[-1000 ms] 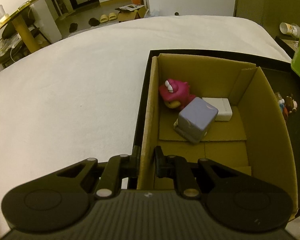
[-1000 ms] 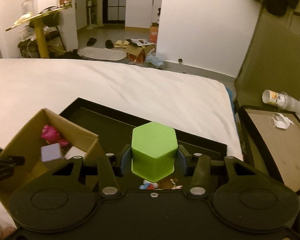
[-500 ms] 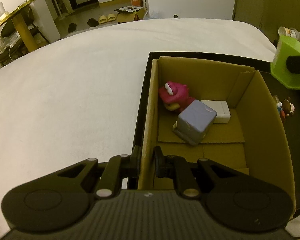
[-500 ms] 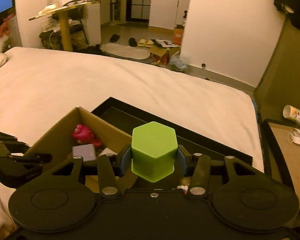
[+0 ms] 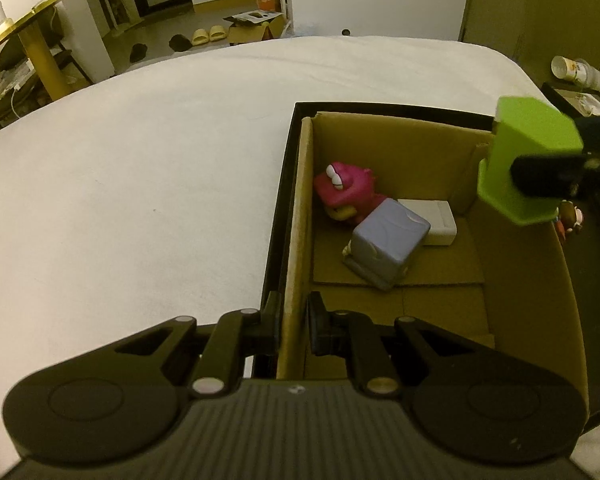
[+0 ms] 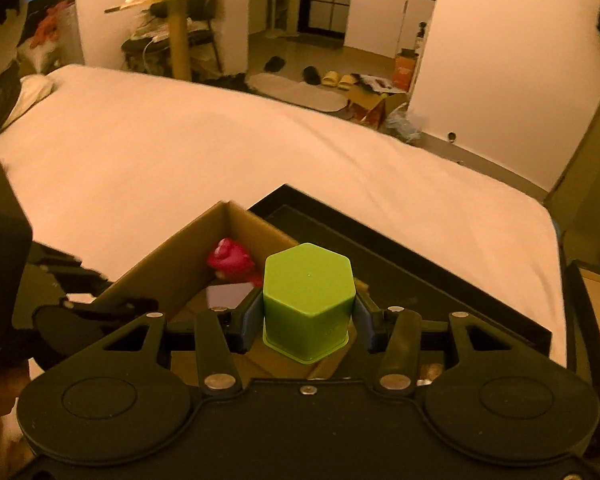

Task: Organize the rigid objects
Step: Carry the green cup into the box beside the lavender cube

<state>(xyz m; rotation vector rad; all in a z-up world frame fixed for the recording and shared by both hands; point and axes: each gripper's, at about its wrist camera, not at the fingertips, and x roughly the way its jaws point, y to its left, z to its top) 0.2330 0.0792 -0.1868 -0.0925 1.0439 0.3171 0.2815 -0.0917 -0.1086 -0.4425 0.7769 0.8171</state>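
I have the green hexagonal block (image 6: 307, 300) clamped between the fingers of the right gripper (image 6: 307, 322), pads pressing on two opposite faces, and it hangs over the right-hand wall of the cardboard box (image 5: 520, 280), above the open interior but not yet down in it. My left gripper (image 5: 294, 320) is closed on the box's near left wall, fingers pinching the cardboard edge, which I judge steadies the box. Inside lie a pink toy (image 5: 346, 192), a lavender block (image 5: 388, 246) tilted on edge and touching the toy, and a white block (image 5: 434, 220) just beside them toward the far corner. To do this step well, I would bring the green block over the bare floor at the near end of the box, well apart from the three items, lower it below the rim before releasing, and hold the left grip firm so the wall does not flex; a drop from height risks a bounce onto the lavender block. The box sits in a black tray (image 5: 284, 200), with small figurines (image 5: 570, 216) on the tray beyond the right wall. The tray rests on a bed with a white sheet (image 5: 140, 200). Beyond are a gold-topped table (image 5: 32, 16), slippers (image 5: 208, 34) on the floor, and a dim, warm-lit room.
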